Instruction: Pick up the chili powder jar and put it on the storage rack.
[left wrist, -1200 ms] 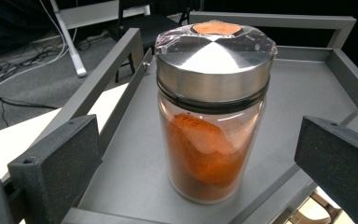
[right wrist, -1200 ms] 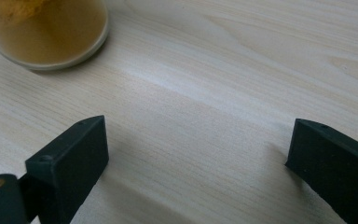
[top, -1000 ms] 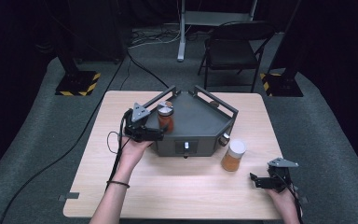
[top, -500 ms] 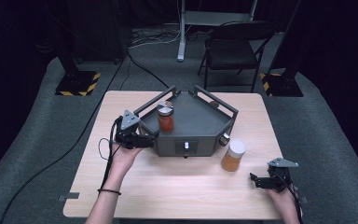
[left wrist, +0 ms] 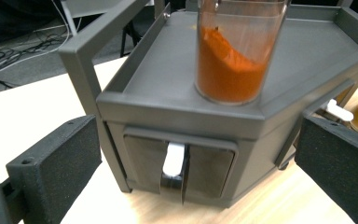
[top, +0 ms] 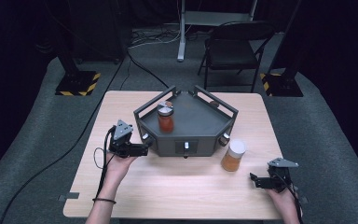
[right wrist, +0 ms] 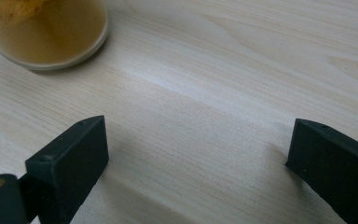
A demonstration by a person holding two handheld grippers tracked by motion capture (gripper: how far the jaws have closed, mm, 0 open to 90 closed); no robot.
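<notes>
Moved: left gripper (top: 144,150) has dropped from the red jar (top: 165,117) to the grey tray (top: 186,144) side.
Left tongs: spread, empty.
Right gripper (top: 254,179): spread, seemingly resting on table (top: 168,186).

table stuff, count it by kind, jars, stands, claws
jars: 2, red-powder jar on the stand, orange-powder jar on the table
grey stands: 1
claws: 2, left claw, right claw, both open
total: 5
</notes>
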